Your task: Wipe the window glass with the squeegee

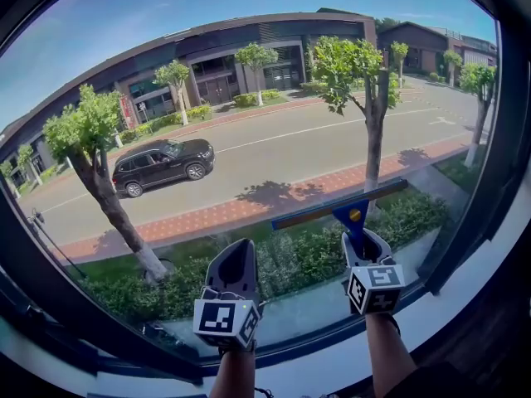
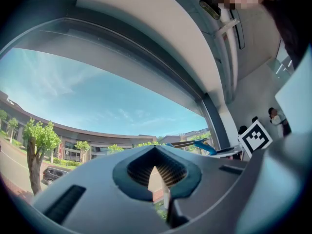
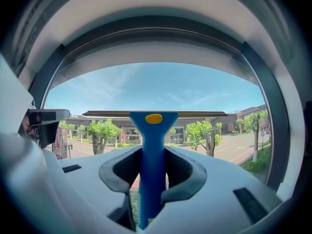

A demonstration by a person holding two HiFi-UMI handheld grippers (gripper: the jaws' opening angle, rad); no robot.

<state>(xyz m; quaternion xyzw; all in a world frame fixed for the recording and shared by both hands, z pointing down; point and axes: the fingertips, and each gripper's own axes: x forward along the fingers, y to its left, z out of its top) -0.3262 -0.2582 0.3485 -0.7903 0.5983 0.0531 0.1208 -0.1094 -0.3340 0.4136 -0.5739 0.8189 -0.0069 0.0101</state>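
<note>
A blue-handled squeegee (image 1: 353, 213) with a long dark blade (image 1: 338, 204) rests against the window glass (image 1: 249, 98), blade roughly level, tilted up to the right. My right gripper (image 1: 362, 240) is shut on its handle (image 3: 152, 165), and the blade (image 3: 154, 114) spans the right gripper view. My left gripper (image 1: 235, 265) hangs lower left of the squeegee, close to the glass, jaws together with nothing between them. In the left gripper view the squeegee (image 2: 195, 145) shows off to the right.
A dark window frame (image 1: 506, 139) curves along the right side and a white sill (image 1: 348, 359) runs along the bottom. Outside are trees, a road and a black car (image 1: 163, 164). People stand in the room behind, at the right of the left gripper view (image 2: 275, 118).
</note>
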